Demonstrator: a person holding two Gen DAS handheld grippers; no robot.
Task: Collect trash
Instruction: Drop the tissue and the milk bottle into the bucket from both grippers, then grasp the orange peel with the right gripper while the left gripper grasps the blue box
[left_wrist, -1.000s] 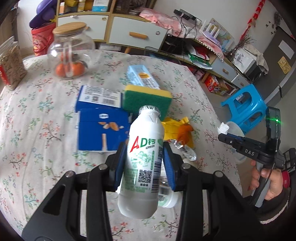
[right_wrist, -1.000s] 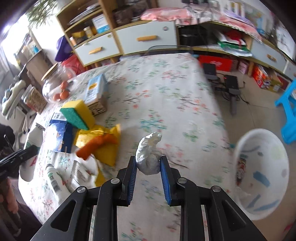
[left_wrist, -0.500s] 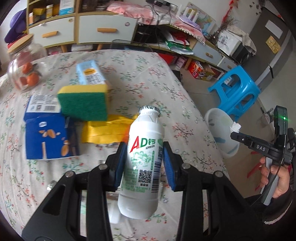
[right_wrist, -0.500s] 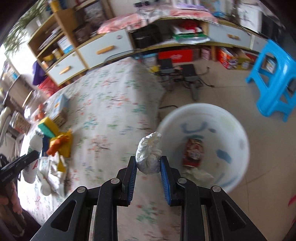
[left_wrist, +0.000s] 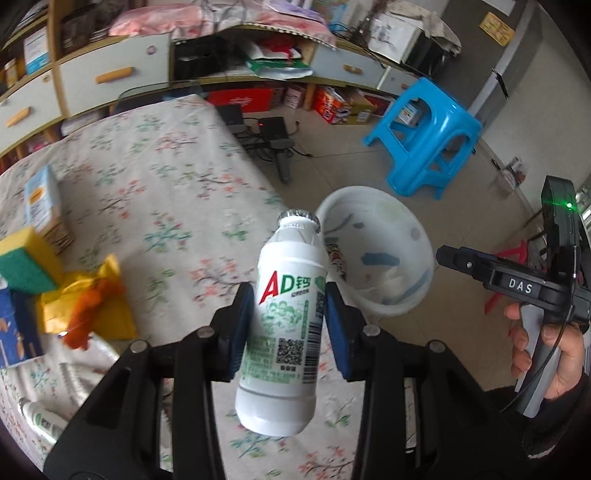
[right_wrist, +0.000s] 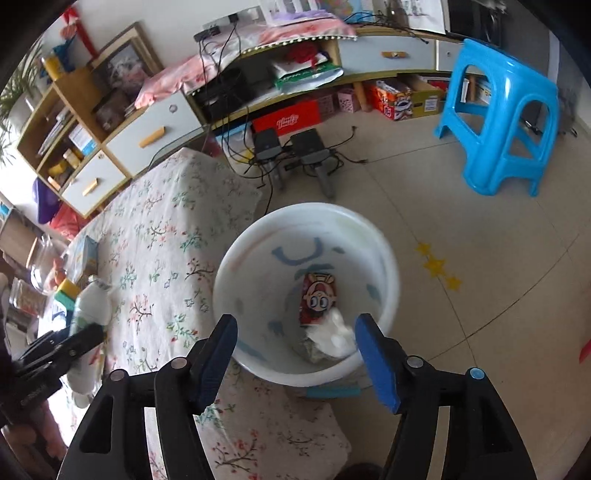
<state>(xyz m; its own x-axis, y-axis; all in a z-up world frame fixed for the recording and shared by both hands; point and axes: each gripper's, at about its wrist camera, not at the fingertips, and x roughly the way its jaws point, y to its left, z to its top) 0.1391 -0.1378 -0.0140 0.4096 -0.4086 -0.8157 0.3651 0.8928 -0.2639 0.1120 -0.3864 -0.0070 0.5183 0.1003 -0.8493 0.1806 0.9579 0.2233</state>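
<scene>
My left gripper (left_wrist: 288, 310) is shut on a white AD milk bottle (left_wrist: 282, 325), held upright above the table's right edge. Just beyond the bottle stands the white bin (left_wrist: 402, 236) on the floor. My right gripper (right_wrist: 295, 332) hangs over that white bin (right_wrist: 236, 258); its jaws are opening and nothing is between them. A crumpled white tissue (right_wrist: 334, 336) lies inside the bin beside a red snack wrapper (right_wrist: 317, 295). The right gripper (left_wrist: 443, 256) also shows side-on in the left wrist view, held by a hand (left_wrist: 554, 358).
The floral table (left_wrist: 155, 177) carries a green-yellow sponge (left_wrist: 26, 262), a yellow-orange glove (left_wrist: 92, 306), a blue box (left_wrist: 18, 328) and a small carton (left_wrist: 40, 199). A blue stool (left_wrist: 428, 133) stands on the floor past the bin. Cables and shelves lie behind.
Both grippers swept right from over the table to the bin. The right gripper's jaws have parted and the tissue wad has dropped into the bin. The left still grips the bottle.
</scene>
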